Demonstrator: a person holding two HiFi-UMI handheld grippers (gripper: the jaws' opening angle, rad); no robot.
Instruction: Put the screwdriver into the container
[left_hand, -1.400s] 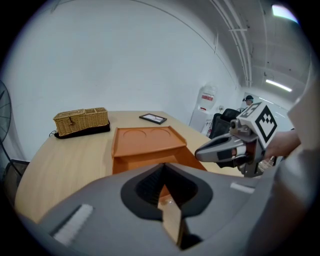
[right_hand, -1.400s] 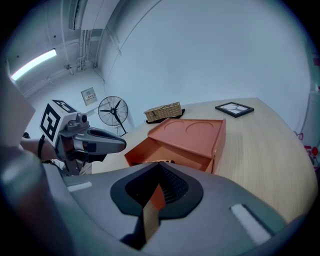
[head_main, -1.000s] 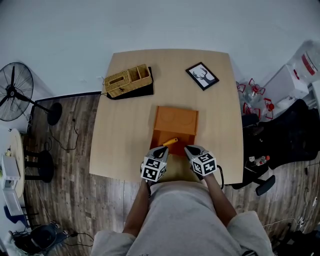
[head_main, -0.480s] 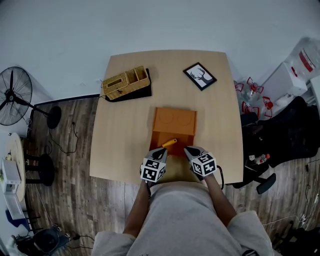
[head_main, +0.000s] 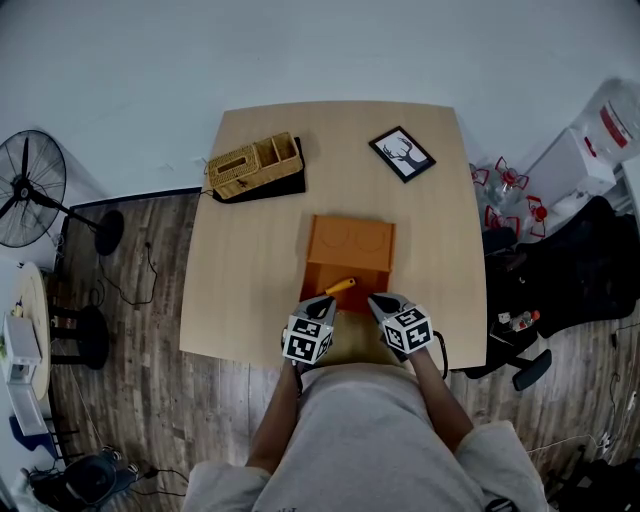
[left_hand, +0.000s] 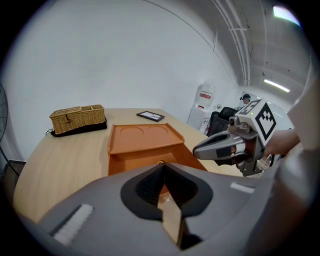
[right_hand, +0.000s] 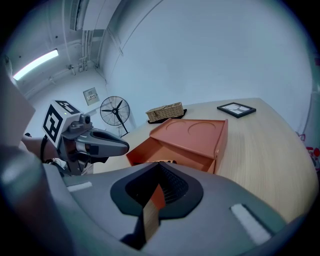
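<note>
Grey left tool (head_main: 325, 298) and right tool (head_main: 378, 298) carry checkered cubes (head_main: 308, 338); shirt (head_main: 370, 430) seemingly grey.

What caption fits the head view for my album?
Screwdriver in the orange container, left gripper and right gripper shut nearby.

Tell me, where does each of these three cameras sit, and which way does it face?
Head view: on the person's head, looking steeply down at the table and container; the torso, left gripper and right gripper show.
Left gripper view: on the left gripper, looking along its jaws over the container; the right gripper shows at right.
Right gripper view: on the right gripper, looking along its jaws at the container; the left gripper shows at left.
Shared: all three show the container, basket and frame.
</note>
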